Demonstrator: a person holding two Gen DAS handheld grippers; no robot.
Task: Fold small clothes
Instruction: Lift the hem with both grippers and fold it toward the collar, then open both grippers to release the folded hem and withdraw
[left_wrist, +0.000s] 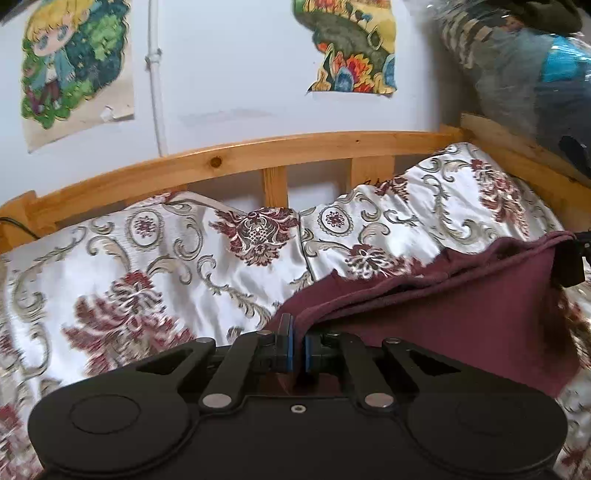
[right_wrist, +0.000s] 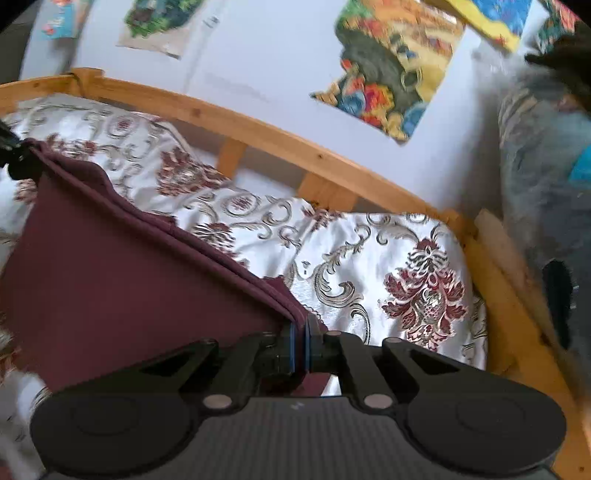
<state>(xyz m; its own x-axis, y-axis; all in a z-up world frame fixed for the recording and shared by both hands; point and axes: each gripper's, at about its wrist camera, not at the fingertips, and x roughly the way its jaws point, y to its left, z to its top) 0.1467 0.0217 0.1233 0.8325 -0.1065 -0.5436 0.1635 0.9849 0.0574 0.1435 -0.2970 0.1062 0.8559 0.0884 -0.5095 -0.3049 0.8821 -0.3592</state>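
Nearest the left wrist camera, the left gripper (left_wrist: 299, 354) is seen with its jaws pressed together on a corner of a maroon garment (left_wrist: 461, 325); the cloth is pinched between the blue pads. In the right wrist view, the right gripper (right_wrist: 300, 347) is likewise clamped on the opposite corner of the same garment (right_wrist: 122, 280), whose hemmed edge runs away from the jaws toward the far left of that picture, where the tip of the other gripper is just made out.

Between the two grips, the edge of the garment is held taut and raised off the bed, while the rest of the cloth hangs and slopes down toward the bedspread (left_wrist: 155, 266). Whether the lower part of the cloth rests on the bed cannot be told, since it is hidden behind the gripper bodies. Both pictures are blurred toward their edges.

As a judgement: the pick-up has been done and a fold is in hand, with the held edge yet to be carried over and laid down. No finished crease or folded stack can be seen anywhere, so most of the task is judged to remain. What kind of garment it is cannot be told.

Farther off, the patterned bedspread (right_wrist: 388, 266) is bounded by a wooden bed rail (left_wrist: 258, 155), and beyond that a white wall (left_wrist: 229, 74) carries coloured posters (left_wrist: 354, 48).
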